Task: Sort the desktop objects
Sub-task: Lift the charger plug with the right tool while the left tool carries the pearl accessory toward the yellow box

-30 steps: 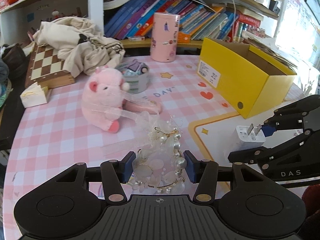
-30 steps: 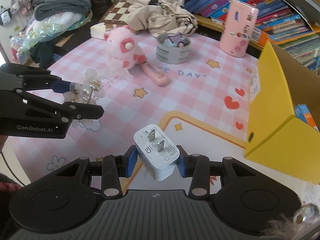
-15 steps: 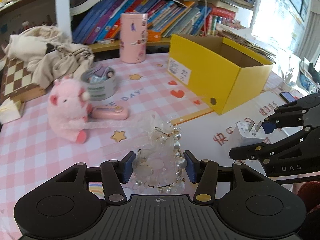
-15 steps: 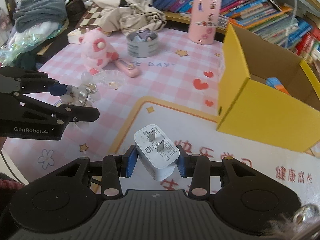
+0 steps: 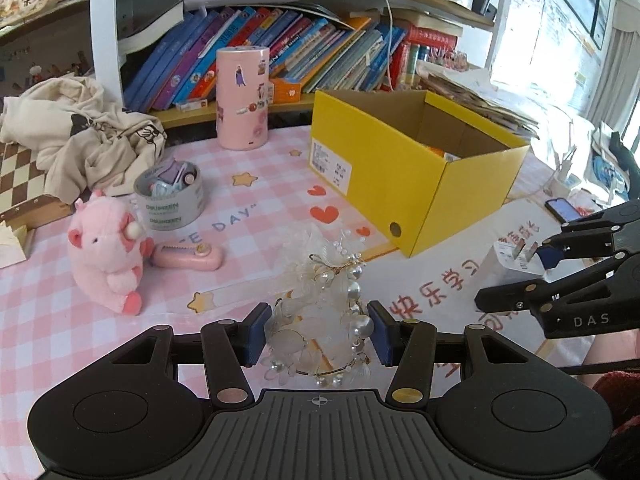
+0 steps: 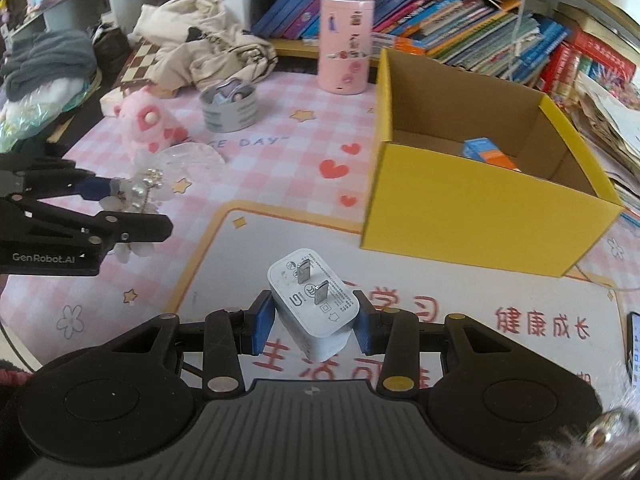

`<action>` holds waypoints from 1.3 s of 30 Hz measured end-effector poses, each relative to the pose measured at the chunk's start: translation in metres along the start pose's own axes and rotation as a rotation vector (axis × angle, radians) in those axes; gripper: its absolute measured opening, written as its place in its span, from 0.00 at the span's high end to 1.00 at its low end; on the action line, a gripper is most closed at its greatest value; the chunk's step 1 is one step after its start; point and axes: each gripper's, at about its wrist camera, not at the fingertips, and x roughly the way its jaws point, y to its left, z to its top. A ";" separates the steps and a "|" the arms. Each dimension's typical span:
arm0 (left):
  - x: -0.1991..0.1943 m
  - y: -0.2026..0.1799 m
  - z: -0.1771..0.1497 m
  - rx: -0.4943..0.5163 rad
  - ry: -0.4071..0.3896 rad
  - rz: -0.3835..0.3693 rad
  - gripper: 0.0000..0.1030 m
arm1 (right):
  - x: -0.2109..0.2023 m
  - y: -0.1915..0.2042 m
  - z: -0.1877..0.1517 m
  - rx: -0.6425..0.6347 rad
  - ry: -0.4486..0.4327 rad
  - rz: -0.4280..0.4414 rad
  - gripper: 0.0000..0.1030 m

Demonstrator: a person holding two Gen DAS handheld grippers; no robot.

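The left gripper (image 5: 318, 334) is closed on a pearl hair ornament (image 5: 324, 312) — a cluster of translucent petals, gold wire and white beads pressed between its blue pads and held clear of the desk mat (image 5: 48, 320). The right gripper (image 6: 314, 320) is clamped on a white charger plug (image 6: 314, 306), whose two metal prongs point up and away from the camera. In the left wrist view the right gripper (image 5: 532, 266) shows at the right edge with the plug (image 5: 508, 264) between its fingers; in the right wrist view the left gripper (image 6: 116, 204) shows at the left edge with the ornament (image 6: 138, 192) in its grip.

Ahead of both stands an open yellow box (image 6: 472, 204), its near wall facing the right gripper. Inside it, toward the back, lies a small blue and orange carton (image 6: 486, 152). The box (image 5: 404, 168) sits on the right part of the mat, well apart from the other clutter.

On the pink checked part of the mat sit a pink plush toy (image 5: 104, 256), a pink stapler-like item (image 5: 188, 256) just beside it, a grey tin (image 5: 170, 196) filled with small things, and a tall pink cylinder (image 5: 242, 98) with stickers — upright near the shelf. Behind them, books (image 5: 320, 56) lean in a row. A crumpled cream garment (image 5: 84, 136) lies partly over a chessboard (image 5: 16, 176) at the far left. A phone (image 5: 564, 209) lies at the right of the mat.
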 end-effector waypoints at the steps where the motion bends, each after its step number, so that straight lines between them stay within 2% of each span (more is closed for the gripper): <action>1: 0.000 -0.002 0.001 -0.001 -0.001 0.003 0.51 | -0.001 -0.003 0.000 0.002 0.001 0.001 0.63; 25: 0.023 -0.062 0.025 0.014 0.001 0.027 0.51 | -0.021 -0.064 -0.016 -0.023 -0.006 0.008 0.63; 39: 0.040 -0.087 0.040 -0.049 -0.001 0.079 0.51 | -0.018 -0.108 -0.008 -0.069 -0.004 0.049 0.63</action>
